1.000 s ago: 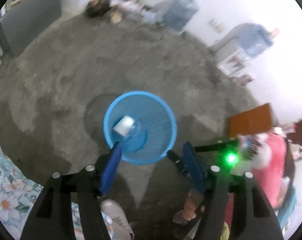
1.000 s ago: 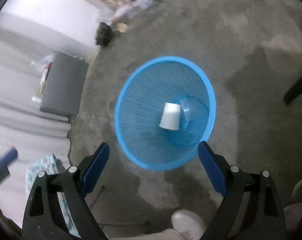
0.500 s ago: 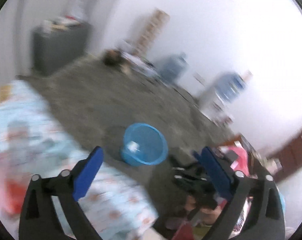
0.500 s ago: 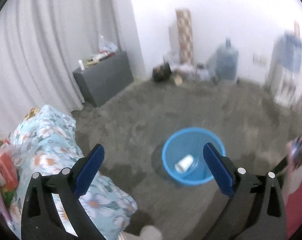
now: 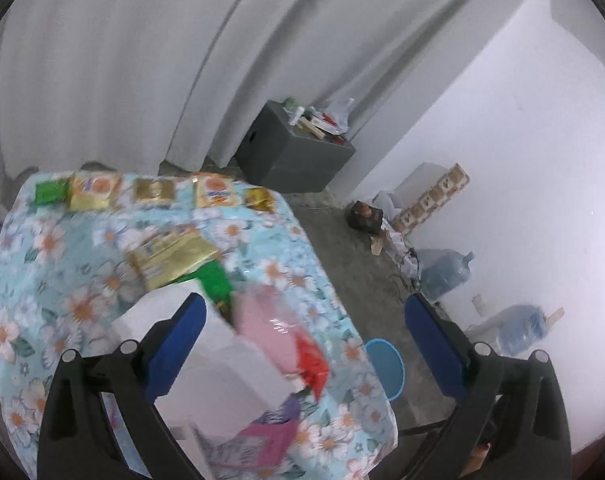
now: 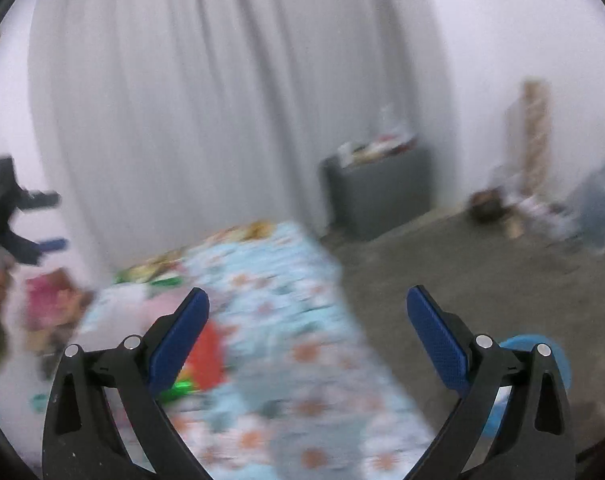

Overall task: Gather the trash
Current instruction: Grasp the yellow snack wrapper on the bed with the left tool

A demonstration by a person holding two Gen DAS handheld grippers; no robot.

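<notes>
A table with a floral cloth [image 5: 66,256] holds trash: a row of gold, green and orange wrappers [image 5: 94,190] at its far edge, a gold packet [image 5: 170,254], a green packet [image 5: 216,284], a pink bag [image 5: 268,330], a red wrapper [image 5: 312,366] and white foam pieces [image 5: 222,368]. My left gripper [image 5: 302,344] is open and empty above the foam and pink bag. My right gripper [image 6: 308,338] is open and empty over the blurred table [image 6: 286,320]. The blue bin [image 5: 386,366] stands on the floor beside the table; it also shows in the right wrist view [image 6: 542,348].
A grey cabinet [image 5: 290,156] with clutter on top stands by the curtain [image 5: 122,60]. Water jugs [image 5: 444,272] and a dark box [image 5: 364,216] line the white wall. The left gripper shows at the left edge of the right wrist view [image 6: 18,220].
Both grippers have swung up and away from the blue bin toward the floral table. The bin with the white cup in it has dropped to the lower right of both views.
</notes>
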